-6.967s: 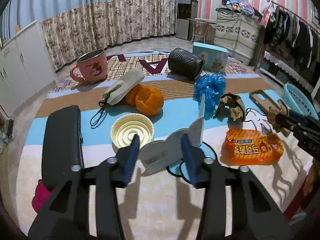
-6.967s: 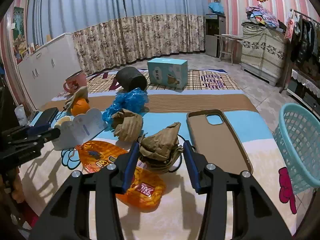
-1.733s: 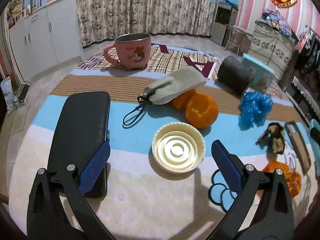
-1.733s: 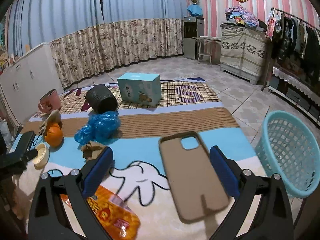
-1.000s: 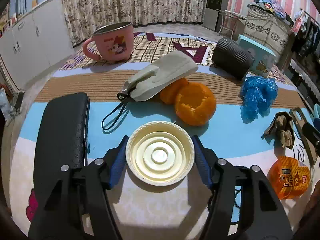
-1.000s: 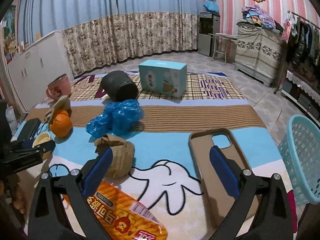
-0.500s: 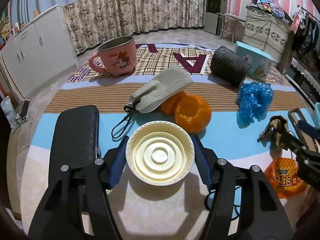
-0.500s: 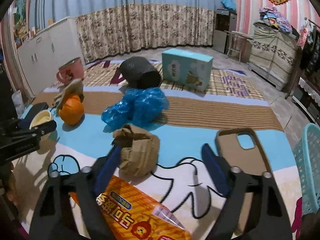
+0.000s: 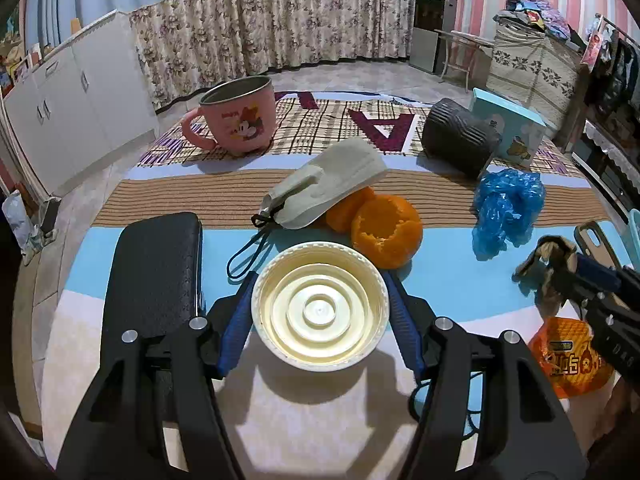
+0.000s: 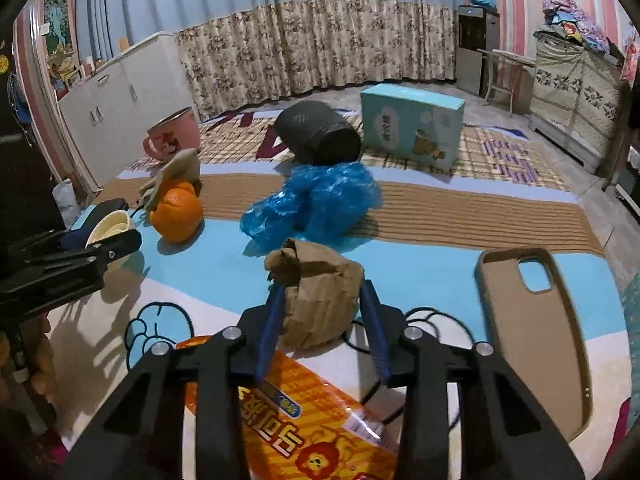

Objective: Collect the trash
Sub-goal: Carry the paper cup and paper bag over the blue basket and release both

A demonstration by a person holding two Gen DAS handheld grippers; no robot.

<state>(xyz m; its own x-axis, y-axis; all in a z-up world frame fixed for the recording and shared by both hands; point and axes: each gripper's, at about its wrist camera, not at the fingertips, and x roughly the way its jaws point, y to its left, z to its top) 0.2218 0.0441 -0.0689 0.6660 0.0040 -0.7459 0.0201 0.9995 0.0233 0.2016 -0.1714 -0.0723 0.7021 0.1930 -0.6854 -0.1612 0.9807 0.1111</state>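
Observation:
My left gripper (image 9: 321, 308) is shut on a cream plastic lid (image 9: 320, 305) and holds it just above the mat; the lid also shows in the right wrist view (image 10: 108, 222). My right gripper (image 10: 323, 304) is shut on a crumpled brown paper wad (image 10: 318, 296), which also shows in the left wrist view (image 9: 544, 256). Orange peel (image 9: 386, 230), a used face mask (image 9: 328, 182), a crumpled blue plastic bag (image 10: 316, 200) and an orange snack wrapper (image 10: 316, 420) lie on the mat.
A black case (image 9: 156, 268) lies left of the lid. A pink mug (image 9: 236, 120), a black cylinder (image 10: 320, 134) and a teal box (image 10: 412, 126) stand at the back. A brown phone case (image 10: 532, 332) lies at the right.
My right gripper has closed on the brown paper wad. My left gripper keeps its hold on the lid and has lifted it slightly.

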